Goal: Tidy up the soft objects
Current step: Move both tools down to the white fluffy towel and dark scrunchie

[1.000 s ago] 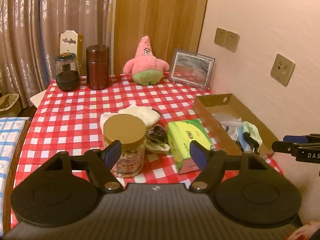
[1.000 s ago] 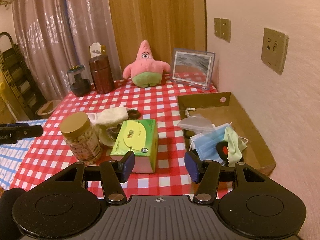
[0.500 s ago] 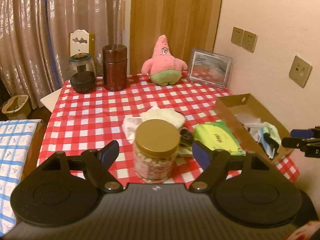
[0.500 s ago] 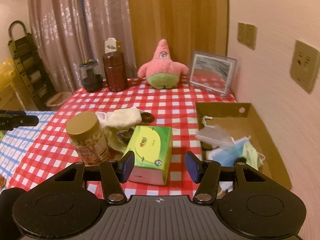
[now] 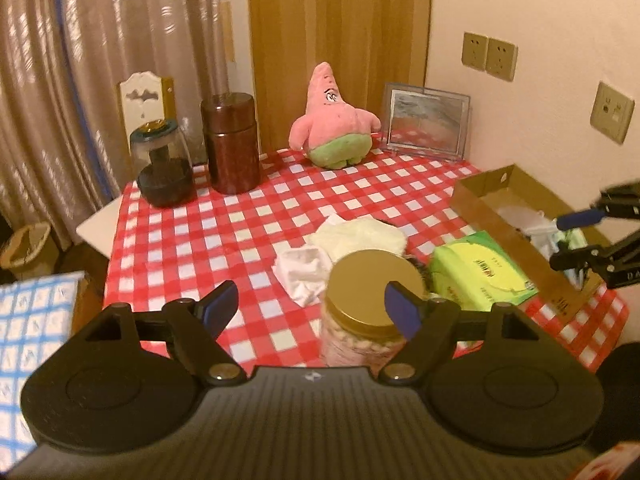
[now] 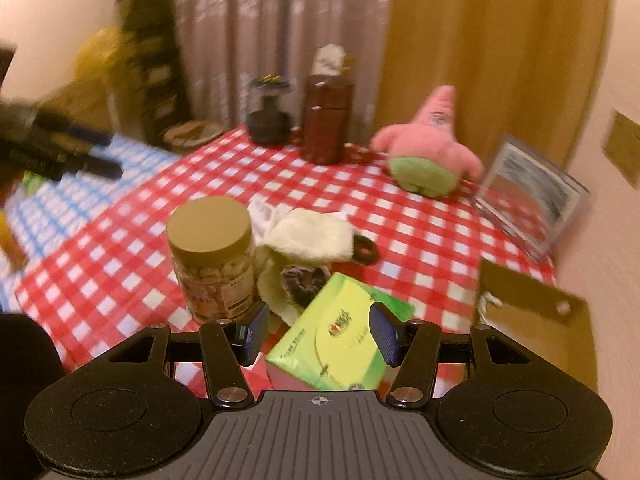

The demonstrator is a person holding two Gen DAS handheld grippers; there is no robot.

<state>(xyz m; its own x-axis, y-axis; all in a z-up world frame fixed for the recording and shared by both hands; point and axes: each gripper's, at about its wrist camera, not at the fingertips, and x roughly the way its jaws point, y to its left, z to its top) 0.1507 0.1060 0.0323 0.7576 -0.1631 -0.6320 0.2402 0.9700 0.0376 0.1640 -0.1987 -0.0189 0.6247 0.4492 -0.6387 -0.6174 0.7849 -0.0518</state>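
A cream cloth [image 5: 360, 236] and a white cloth [image 5: 304, 272] lie bunched mid-table behind a gold-lidded jar [image 5: 374, 300]. A green tissue pack [image 5: 480, 276] lies right of them. My left gripper [image 5: 311, 312] hovers open over the near table edge, nothing between its fingers; the jar stands just beyond its right finger. My right gripper [image 6: 320, 330] is open above the tissue pack [image 6: 340, 332], pads not pressing on it. The cream cloth [image 6: 312, 236], a dark scrunchie [image 6: 364, 250] and the jar [image 6: 212, 256] lie further on. A pink starfish plush [image 6: 428, 152] sits at the back.
A cardboard box [image 5: 508, 224] holding masks and bags stands at the table's right side by the wall. A brown canister [image 5: 232, 144], a dark glass jar [image 5: 164, 160] and a picture frame [image 5: 426, 124] line the back. A blue-checked surface [image 5: 36, 320] lies left of the table.
Both grippers moved left across the table. The jar slid from the left finger to the right finger in the left wrist view. The right gripper rolled, now over the tissue pack.
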